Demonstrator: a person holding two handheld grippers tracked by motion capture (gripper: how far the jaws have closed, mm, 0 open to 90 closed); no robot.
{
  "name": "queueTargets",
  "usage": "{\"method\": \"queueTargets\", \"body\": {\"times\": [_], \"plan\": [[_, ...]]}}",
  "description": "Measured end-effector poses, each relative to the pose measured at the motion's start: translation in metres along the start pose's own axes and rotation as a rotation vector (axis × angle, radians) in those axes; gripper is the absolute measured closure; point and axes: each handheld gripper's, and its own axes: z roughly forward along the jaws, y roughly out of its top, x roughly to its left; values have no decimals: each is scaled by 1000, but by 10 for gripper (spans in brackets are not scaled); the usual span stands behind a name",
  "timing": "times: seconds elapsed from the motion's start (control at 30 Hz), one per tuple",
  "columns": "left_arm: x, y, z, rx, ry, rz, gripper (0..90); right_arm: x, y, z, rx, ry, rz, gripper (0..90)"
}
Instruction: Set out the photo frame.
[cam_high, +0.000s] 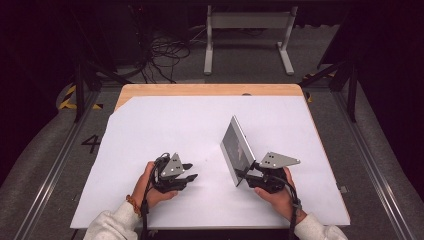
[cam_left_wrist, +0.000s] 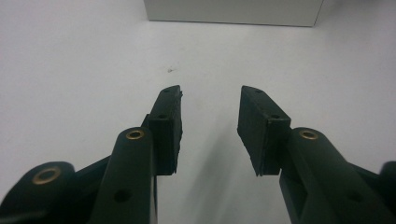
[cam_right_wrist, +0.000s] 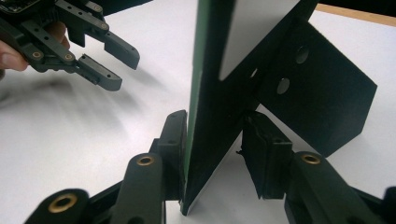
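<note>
On the left of the white-covered desk (cam_high: 165, 125), the left claw (cam_high: 191, 171) rests low in the person's left hand (cam_high: 150, 186), its jaws apart with nothing but bare white surface between them. To its right, well apart from it, a thin flat rectangular panel with a grey face and dark edge (cam_high: 238, 148) stands on edge, tilted (a black angled bracket (cam_right_wrist: 317, 93) is fixed to its far side). The right claw (cam_high: 248, 173), held in the right hand (cam_high: 280, 192), has its jaws on either side of the panel's near lower edge, pressing on it.
</note>
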Motion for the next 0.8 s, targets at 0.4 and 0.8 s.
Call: {"method": "queueTargets", "body": {"times": [0.4,0.8], "plan": [[0,1,0,2,2,1,558,-8,0,-2,0,47,26,724],[1,5,5,4,21,-9,499,-20,-1,-9,20,89,50,803]]}}
